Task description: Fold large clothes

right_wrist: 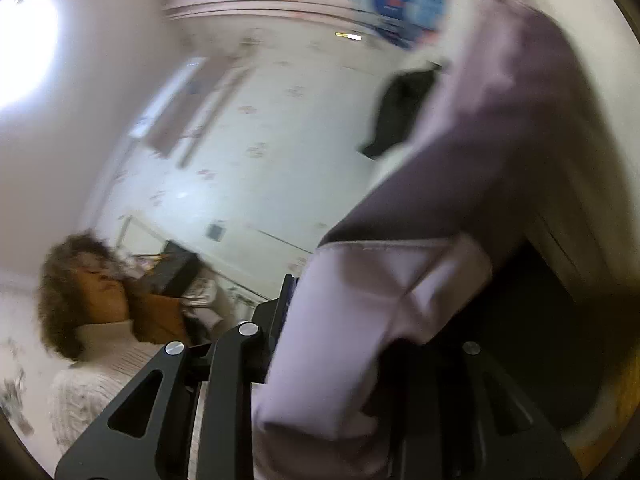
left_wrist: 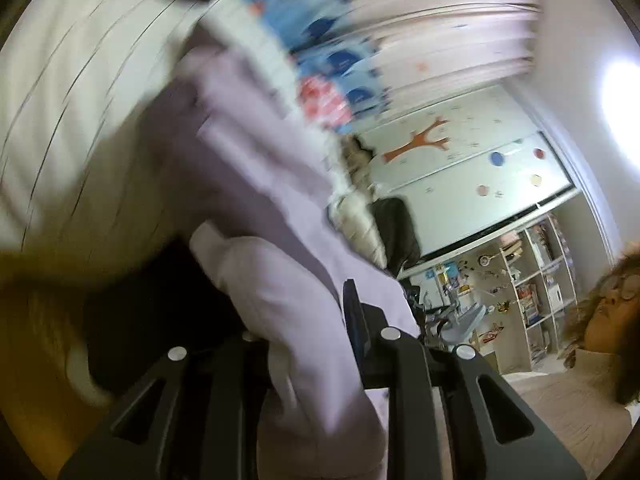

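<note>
So both grippers have the pale lilac garment (left_wrist: 256,184) pinched between their fingers, 1 bunch of cloth each. The left gripper (left_wrist: 312,344) has its jaws clamped on a thick fold, and the right gripper (right_wrist: 340,344) is clamped on a hemmed edge. The cloth runs up and away from both sets of fingers toward the striped bedding (left_wrist: 72,120) (heavy blur, so I can't tell how much is lifted). Its long axis looks strung between the 2 grips, neither hand clearly nearer.
</note>
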Motion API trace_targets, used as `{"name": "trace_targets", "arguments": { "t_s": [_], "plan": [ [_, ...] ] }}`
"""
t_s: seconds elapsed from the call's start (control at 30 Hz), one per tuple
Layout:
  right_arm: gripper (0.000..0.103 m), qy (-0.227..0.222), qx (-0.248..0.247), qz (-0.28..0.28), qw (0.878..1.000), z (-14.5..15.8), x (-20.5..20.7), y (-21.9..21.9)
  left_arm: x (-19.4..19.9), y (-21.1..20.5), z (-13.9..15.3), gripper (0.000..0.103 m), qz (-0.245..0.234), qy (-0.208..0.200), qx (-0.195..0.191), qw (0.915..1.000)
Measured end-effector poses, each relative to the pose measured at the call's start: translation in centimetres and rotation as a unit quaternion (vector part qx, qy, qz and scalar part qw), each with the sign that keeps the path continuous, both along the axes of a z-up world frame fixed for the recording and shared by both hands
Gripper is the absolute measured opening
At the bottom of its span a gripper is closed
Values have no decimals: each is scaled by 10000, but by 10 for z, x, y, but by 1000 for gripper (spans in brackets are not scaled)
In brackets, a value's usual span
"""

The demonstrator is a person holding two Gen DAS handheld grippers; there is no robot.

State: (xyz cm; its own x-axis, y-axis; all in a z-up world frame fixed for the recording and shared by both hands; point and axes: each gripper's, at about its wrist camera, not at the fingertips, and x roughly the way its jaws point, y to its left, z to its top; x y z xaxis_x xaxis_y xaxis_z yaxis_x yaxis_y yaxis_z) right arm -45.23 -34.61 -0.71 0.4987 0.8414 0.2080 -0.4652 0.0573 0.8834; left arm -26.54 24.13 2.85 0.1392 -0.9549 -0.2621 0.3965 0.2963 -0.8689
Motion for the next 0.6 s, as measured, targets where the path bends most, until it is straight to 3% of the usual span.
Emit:
{"name": "trace_targets", "arguments": {
  "t_s": [0.17,0.27,0.33,0.37,0.47,0.53,0.6],
  "plan": [
    [27,-680,72,-244,9974,58,35,-20,36,-18,71,23,158,-782,-328,9963],
    [29,-689,-125,-191,9974,66,40,-27,46,-18,78,23,107,-916,-209,9955],
    [32,-396,-270,-25,9988,56,34,-20,46,-17,62,23,61,-754,27,9971],
    [41,-207,-290,117,9993,46,30,-17,44,-15,49,23,0,-606,112,9981],
    [83,662,-516,596,9947,3,8,0,32,-12,-5,30,-354,78,651,9972],
    [89,1151,-734,706,9881,-20,-4,0,22,-11,-36,36,-589,539,962,9922],
    [90,1745,-911,652,9783,-46,-14,-7,18,-11,-59,54,-669,774,1513,9832]
  ]
}}
